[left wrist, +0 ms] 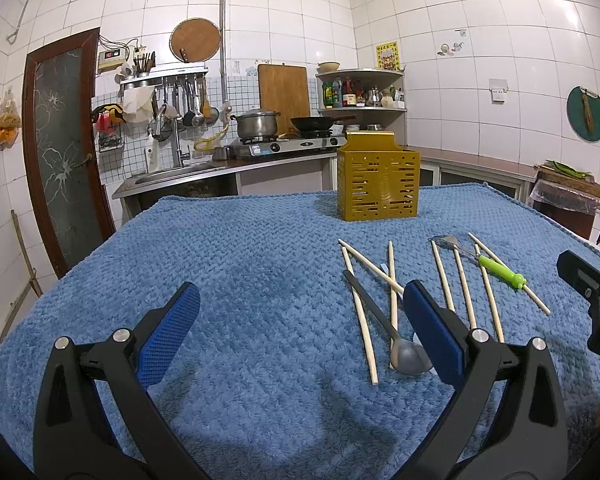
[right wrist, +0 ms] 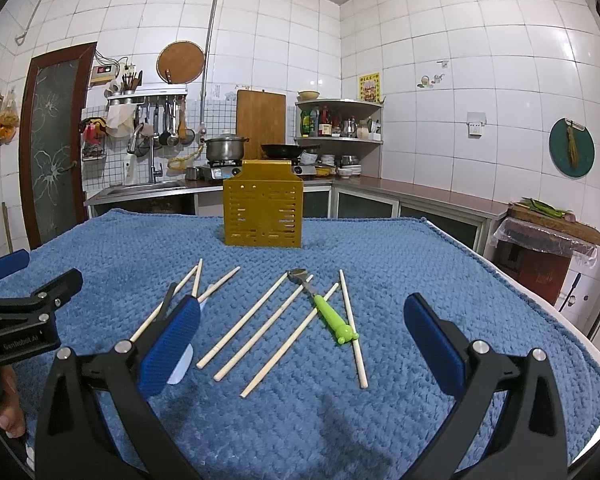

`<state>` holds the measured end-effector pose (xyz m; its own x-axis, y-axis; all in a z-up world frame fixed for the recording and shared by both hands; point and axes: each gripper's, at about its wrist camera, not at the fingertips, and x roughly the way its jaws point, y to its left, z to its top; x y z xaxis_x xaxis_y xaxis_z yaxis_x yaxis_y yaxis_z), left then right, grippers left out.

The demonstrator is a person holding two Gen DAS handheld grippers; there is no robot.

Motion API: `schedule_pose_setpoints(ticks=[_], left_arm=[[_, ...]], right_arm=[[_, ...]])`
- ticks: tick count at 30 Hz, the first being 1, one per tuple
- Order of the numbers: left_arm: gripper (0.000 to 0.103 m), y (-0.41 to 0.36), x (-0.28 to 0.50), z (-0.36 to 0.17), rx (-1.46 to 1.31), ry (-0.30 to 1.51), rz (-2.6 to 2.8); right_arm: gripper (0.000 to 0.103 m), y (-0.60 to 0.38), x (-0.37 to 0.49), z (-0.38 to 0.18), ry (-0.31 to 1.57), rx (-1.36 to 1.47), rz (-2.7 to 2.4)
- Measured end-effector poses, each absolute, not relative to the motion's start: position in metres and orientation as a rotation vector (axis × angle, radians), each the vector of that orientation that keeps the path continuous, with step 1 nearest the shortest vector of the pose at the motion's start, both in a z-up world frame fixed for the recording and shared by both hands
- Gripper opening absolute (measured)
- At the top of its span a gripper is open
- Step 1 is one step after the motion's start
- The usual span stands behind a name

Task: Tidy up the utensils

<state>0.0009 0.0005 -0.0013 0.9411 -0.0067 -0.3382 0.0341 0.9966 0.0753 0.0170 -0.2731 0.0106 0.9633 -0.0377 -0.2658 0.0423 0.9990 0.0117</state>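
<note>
Both grippers are hovering above the blue towel (right wrist: 380,248), jaws spread wide and holding nothing: the left gripper (left wrist: 296,332) is pointing at bare cloth beside the left cluster, the right gripper (right wrist: 300,332) is framing the right cluster. The utensils are lying loose between the grippers and the gold perforated holder (right wrist: 263,210), which is standing upright at the far side of the towel.

Left cluster: three wooden chopsticks (left wrist: 358,320) are crossing one another, with a dark-handled spoon (left wrist: 408,354) lying among them; a pale object under the spoon bowl is possibly a second, white spoon (right wrist: 181,368), though the finger is hiding most of it. Right cluster: four chopsticks (right wrist: 260,332) are fanning out, and a green-handled fork (right wrist: 332,318) is resting across one of them.

Suggested technique: begin with an uncrossed stick near its middle, pinching squarely so it is not pivoting, then lower it end-first into the holder's open top. The fork probably wants lifting before the stick beneath it.

Surroundings: a kitchen counter with stove (left wrist: 288,146), pot (left wrist: 258,122) and sink (left wrist: 172,174) is standing behind, well apart; nothing is blocking the path to the holder.
</note>
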Motion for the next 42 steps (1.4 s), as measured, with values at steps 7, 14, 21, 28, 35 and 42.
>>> schedule_pose_setpoints(ticks=[7, 14, 21, 28, 35, 42], left_arm=[[0.098, -0.0016, 0.0037, -0.0089, 0.080, 0.348, -0.021], [0.098, -0.0077, 0.0009, -0.0070, 0.077, 0.346, -0.022], [0.098, -0.0042, 0.0022, -0.0050, 0.077, 0.349, -0.022], [0.098, -0.0037, 0.0023, -0.0048, 0.076, 0.350, -0.022], [0.098, -0.0034, 0.0022, -0.0050, 0.075, 0.350, -0.023], [0.098, -0.0052, 0.0033, -0.0069, 0.075, 0.351, -0.024]], right_arm=[[0.099, -0.2736, 0.0167, 0.0110, 0.264, 0.016, -0.043], [0.099, -0.2745, 0.0175, 0.0120, 0.264, 0.016, -0.043], [0.099, -0.2757, 0.0176, 0.0106, 0.267, 0.020, -0.044], [0.099, -0.2758, 0.0177, 0.0100, 0.273, 0.022, -0.043], [0.099, -0.2766, 0.0183, 0.0081, 0.271, 0.030, -0.044], [0.099, -0.2760, 0.0181, 0.0074, 0.269, 0.032, -0.045]])
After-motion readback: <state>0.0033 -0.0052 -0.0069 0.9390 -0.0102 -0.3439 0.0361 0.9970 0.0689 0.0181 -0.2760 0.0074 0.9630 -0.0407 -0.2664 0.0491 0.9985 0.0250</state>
